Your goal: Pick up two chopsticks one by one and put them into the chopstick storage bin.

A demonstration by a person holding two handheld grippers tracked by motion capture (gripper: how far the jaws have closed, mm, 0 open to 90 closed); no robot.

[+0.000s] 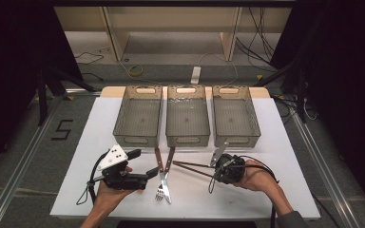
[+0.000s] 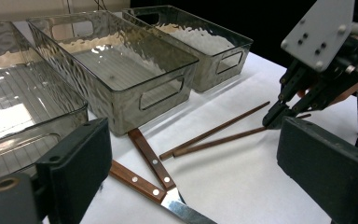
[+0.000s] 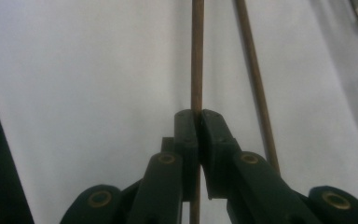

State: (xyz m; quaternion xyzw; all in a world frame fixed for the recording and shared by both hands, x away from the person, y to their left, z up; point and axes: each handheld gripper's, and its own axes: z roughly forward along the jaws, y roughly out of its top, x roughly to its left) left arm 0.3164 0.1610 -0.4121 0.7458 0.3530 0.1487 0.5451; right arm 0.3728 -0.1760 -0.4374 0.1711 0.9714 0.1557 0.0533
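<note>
Two brown chopsticks (image 1: 194, 166) lie on the white table (image 1: 266, 142) in front of the bins. My right gripper (image 1: 215, 172) is shut on the end of one chopstick (image 3: 196, 70); the second chopstick (image 3: 256, 93) lies free just beside the jaws. In the left gripper view the right gripper (image 2: 274, 119) pinches the chopsticks' (image 2: 219, 135) far end. My left gripper (image 1: 144, 164) rests at the front left with its jaws wide open and nothing between them. A wooden-handled knife (image 1: 159, 160) and a fork (image 1: 160, 192) lie crossed between the two hands.
Three clear grey bins (image 1: 139, 119) (image 1: 187, 121) (image 1: 235, 118) stand side by side across the back of the table, close behind the cutlery. The wooden handles (image 2: 151, 161) lie right under the middle bin's (image 2: 121, 65) front wall. Bare table surface runs along the front edge.
</note>
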